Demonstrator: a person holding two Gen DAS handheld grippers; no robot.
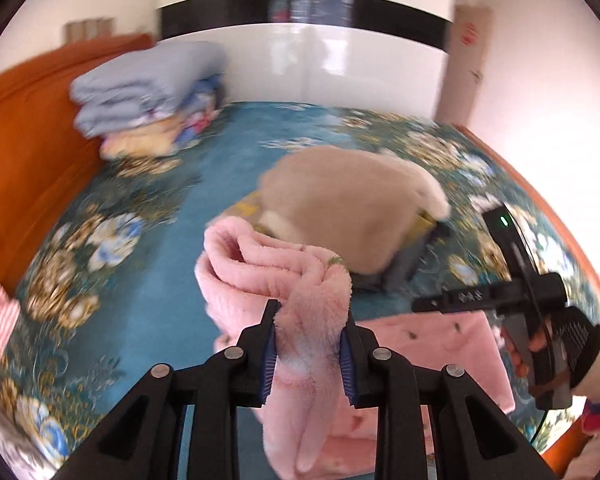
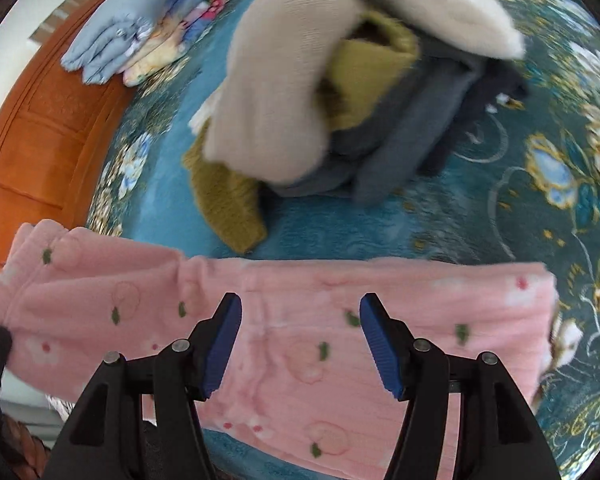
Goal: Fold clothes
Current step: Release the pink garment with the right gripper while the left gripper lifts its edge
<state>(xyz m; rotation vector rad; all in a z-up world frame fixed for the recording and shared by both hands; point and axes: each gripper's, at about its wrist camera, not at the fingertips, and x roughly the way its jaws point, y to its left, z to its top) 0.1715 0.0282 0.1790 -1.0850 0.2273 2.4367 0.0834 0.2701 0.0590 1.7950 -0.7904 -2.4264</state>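
Observation:
A fluffy pink garment [image 1: 260, 264] with small green and red prints lies on the blue floral bedspread [image 1: 140, 208]. My left gripper [image 1: 309, 312] is shut on a bunched fold of it, lifted off the bed. In the right wrist view the same pink garment [image 2: 300, 320] stretches flat across the foreground. My right gripper [image 2: 300, 308] hangs open just above it, nothing between its blue pads [image 2: 220, 344]. The right gripper's body [image 1: 516, 280] and the gloved hand [image 1: 568, 344] holding it show at the right of the left wrist view.
A heap of beige [image 2: 284, 80], mustard [image 2: 228, 196] and grey clothes [image 2: 412, 136] sits mid-bed beyond the pink garment. Folded light-blue bedding [image 1: 140, 84] is stacked against the orange wooden headboard [image 1: 24, 128]. A white wardrobe [image 1: 300, 60] stands behind the bed.

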